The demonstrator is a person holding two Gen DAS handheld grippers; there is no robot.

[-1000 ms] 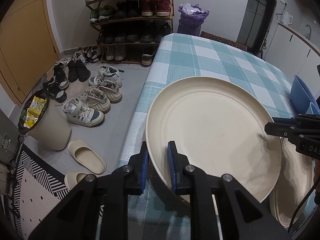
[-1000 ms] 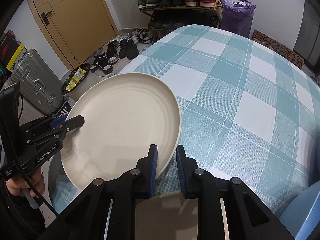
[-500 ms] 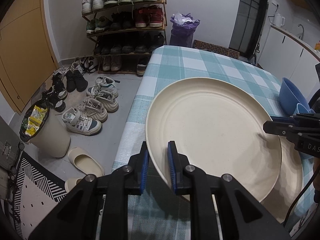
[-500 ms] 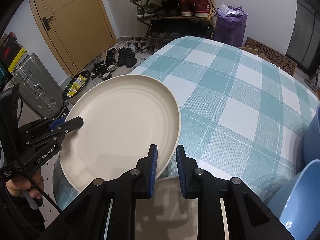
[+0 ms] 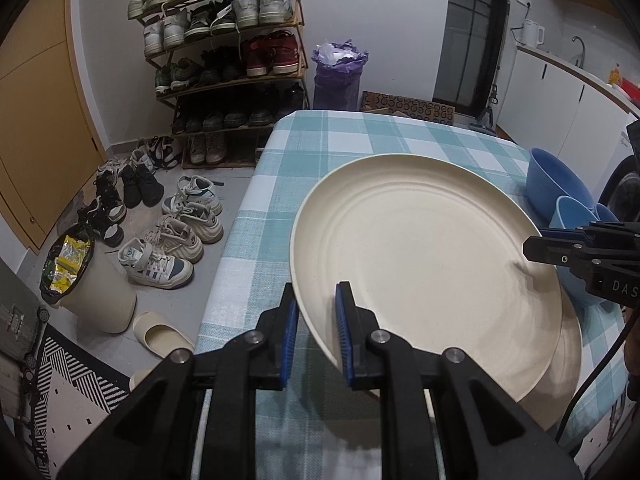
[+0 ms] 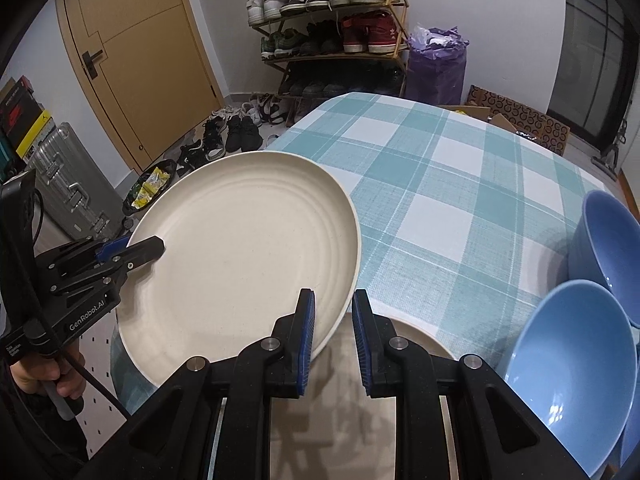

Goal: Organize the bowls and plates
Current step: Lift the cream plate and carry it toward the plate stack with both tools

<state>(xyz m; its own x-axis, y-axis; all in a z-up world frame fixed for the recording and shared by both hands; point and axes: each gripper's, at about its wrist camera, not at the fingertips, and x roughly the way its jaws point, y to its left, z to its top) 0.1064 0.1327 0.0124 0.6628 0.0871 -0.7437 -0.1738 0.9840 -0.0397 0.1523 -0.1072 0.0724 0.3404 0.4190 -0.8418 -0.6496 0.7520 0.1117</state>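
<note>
Left wrist: we log both grippers, left gripper (image 5: 316, 332) and right gripper (image 6: 333, 340), pinching opposite rims of cream plate (image 5: 420, 256) | risen higher off second plate (image 5: 568, 356) on tabletop (image 5: 360, 140) | lift underway, destination undecided.

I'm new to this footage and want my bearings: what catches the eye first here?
A big cream plate held above the checked table, its rim pinched on opposite sides by the left gripper and right gripper. Another plate lies beneath it, and blue bowls sit at the table's right edge. A packed shoe rack stands behind.
</note>
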